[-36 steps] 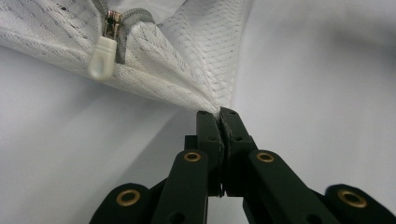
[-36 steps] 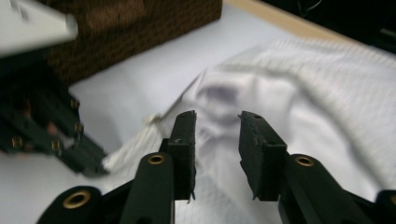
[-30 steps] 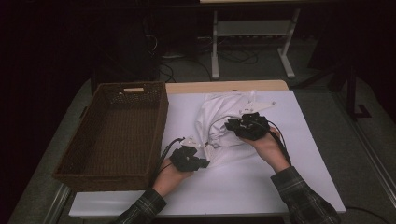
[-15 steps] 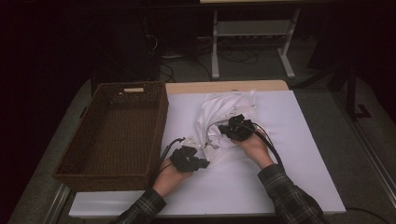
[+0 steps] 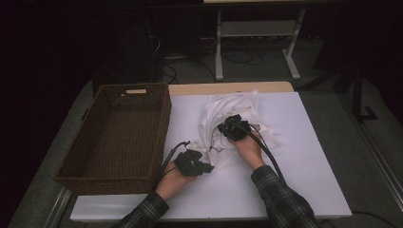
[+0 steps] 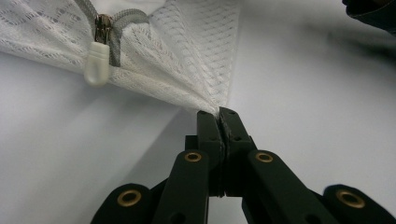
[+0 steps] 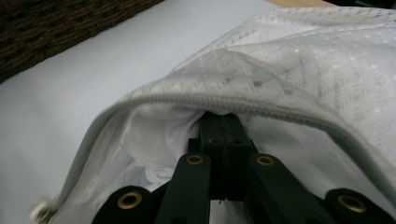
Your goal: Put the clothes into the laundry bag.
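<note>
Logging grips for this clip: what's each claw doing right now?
Left claw: shut on a corner of the white mesh zippered laundry bag.
Right claw: shut on the bag's zipper edge.

No readable text, label, brand, number or sign on anything in view.

Both forearms in from the near edge.
Left gripper point(image 5: 194, 164) pinched shut, low; right gripper point(image 5: 232, 128) closed, farther forward.

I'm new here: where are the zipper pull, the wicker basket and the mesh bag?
zipper pull point(image 6: 96, 63), left gripper view, its white tab.
wicker basket point(image 5: 164, 118), high view, right wall.
mesh bag point(image 7: 327, 60), right gripper view, top fabric.
</note>
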Demonstrator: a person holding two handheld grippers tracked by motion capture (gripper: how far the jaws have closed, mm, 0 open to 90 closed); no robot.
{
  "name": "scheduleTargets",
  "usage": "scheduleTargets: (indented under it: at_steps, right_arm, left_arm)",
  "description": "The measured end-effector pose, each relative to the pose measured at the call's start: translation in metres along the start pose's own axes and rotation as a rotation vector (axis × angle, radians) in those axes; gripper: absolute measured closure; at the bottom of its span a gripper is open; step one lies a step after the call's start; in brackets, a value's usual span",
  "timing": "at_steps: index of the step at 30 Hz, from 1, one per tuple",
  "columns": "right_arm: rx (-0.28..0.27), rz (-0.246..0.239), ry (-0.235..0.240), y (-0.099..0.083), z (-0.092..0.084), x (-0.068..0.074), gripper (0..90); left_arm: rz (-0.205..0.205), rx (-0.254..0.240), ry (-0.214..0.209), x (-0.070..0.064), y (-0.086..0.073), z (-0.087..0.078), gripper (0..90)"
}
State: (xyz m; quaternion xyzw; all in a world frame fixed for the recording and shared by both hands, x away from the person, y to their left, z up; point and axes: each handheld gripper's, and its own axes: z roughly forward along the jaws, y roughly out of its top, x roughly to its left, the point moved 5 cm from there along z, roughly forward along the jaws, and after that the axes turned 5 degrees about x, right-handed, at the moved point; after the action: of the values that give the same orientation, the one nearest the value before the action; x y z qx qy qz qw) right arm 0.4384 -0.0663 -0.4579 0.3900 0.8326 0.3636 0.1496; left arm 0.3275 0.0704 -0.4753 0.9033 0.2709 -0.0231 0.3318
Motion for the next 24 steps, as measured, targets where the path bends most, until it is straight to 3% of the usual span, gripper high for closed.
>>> scheduleTargets:
  at_steps: [9,10,14,16,24]
  right_arm:
    - [-0.021,0.016,-0.011,0.002,0.005,0.000,89.1]
    - [-0.021,-0.005,0.015,0.000,-0.001,0.001,86.2]
    - [-0.017,-0.011,0.032,-0.002,-0.009,0.001,82.1]
    - [-0.017,-0.043,0.068,-0.007,-0.028,0.002,72.6]
    - [-0.025,-0.056,0.092,-0.022,-0.068,-0.009,61.1]
  left_arm:
    - [-0.012,0.004,-0.003,0.001,-0.001,0.001,88.8]
    - [-0.014,0.003,-0.003,0.001,-0.001,0.001,88.6]
    - [-0.017,0.000,-0.004,0.002,-0.001,0.000,88.6]
    - [-0.017,0.000,-0.001,0.002,-0.001,-0.001,88.5]
    - [-0.018,-0.009,0.002,0.003,-0.001,-0.001,88.0]
